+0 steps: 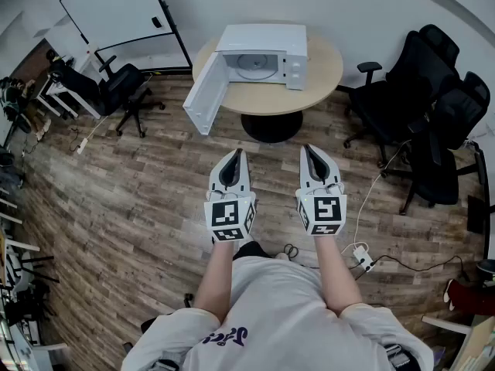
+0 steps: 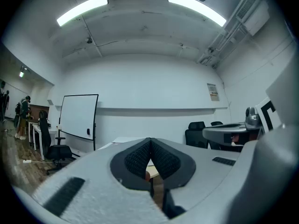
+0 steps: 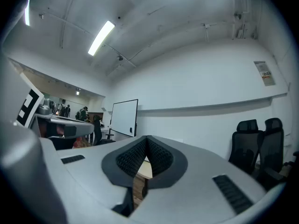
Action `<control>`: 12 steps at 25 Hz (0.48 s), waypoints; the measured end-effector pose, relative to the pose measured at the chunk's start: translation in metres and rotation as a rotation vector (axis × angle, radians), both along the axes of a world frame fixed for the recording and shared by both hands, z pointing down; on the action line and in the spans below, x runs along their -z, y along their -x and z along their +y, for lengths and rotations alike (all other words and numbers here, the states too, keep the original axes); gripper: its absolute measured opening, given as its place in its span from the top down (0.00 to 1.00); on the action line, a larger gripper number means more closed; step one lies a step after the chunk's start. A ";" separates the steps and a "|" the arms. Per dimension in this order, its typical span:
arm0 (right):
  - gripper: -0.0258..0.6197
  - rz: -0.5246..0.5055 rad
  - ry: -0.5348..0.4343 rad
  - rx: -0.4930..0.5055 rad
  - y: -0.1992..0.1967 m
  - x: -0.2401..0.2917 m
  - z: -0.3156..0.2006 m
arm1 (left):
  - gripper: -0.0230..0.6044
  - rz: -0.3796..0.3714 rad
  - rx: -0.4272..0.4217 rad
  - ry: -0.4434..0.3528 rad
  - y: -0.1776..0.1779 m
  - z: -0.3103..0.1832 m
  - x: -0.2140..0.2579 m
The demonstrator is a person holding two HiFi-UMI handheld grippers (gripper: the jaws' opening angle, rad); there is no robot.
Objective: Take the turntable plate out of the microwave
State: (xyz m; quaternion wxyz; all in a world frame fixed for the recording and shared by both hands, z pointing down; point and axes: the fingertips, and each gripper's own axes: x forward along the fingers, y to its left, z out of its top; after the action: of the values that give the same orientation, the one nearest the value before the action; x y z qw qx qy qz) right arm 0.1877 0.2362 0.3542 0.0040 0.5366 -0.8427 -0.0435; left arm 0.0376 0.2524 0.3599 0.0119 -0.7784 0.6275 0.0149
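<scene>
My left gripper (image 1: pixel 236 154) and right gripper (image 1: pixel 308 149) are empty, both pressed together, over wood floor (image 1: pixel 116 199).
I see turntable plate (image 1: pixel 255 66) inside open microwave (image 1: pixel 263 39) on round table (image 1: pixel 325 72); whiteboard (image 1: pixel 116 10) left, black chairs (image 1: pixel 433 114) right; wall notice (image 2: pixel 213 92) unreadable.

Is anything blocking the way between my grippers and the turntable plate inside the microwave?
Nothing visible does. The microwave door hangs open at the left, so the turntable plate sits exposed inside. The left gripper and right gripper, both shut, face it across wood floor.
</scene>
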 end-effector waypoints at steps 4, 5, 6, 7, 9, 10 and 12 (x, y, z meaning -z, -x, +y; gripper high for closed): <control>0.94 -0.008 -0.001 0.013 0.000 -0.001 0.008 | 0.94 -0.007 -0.011 0.009 -0.005 0.009 -0.005; 0.94 -0.009 -0.001 0.018 0.002 -0.001 0.007 | 0.94 -0.009 -0.015 0.007 -0.006 0.009 -0.005; 0.94 -0.010 0.001 0.023 0.004 -0.002 0.006 | 0.94 -0.011 -0.017 0.006 -0.006 0.008 -0.005; 0.94 -0.010 0.004 0.027 0.006 -0.004 0.004 | 0.94 -0.013 -0.020 0.007 -0.006 0.006 -0.006; 0.94 -0.014 0.014 0.034 0.012 -0.009 0.001 | 0.94 -0.010 -0.023 0.015 -0.004 0.001 -0.011; 0.94 -0.017 0.020 0.036 0.015 -0.011 -0.001 | 0.94 -0.005 -0.023 0.020 -0.002 -0.002 -0.013; 0.94 -0.012 0.022 0.032 0.020 -0.017 -0.008 | 0.94 0.009 -0.027 0.029 0.001 -0.011 -0.020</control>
State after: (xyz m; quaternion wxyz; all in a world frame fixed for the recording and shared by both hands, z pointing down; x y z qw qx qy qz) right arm 0.1674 0.2281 0.3713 0.0042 0.5233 -0.8516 -0.0309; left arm 0.0368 0.2410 0.3795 -0.0023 -0.7869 0.6170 0.0094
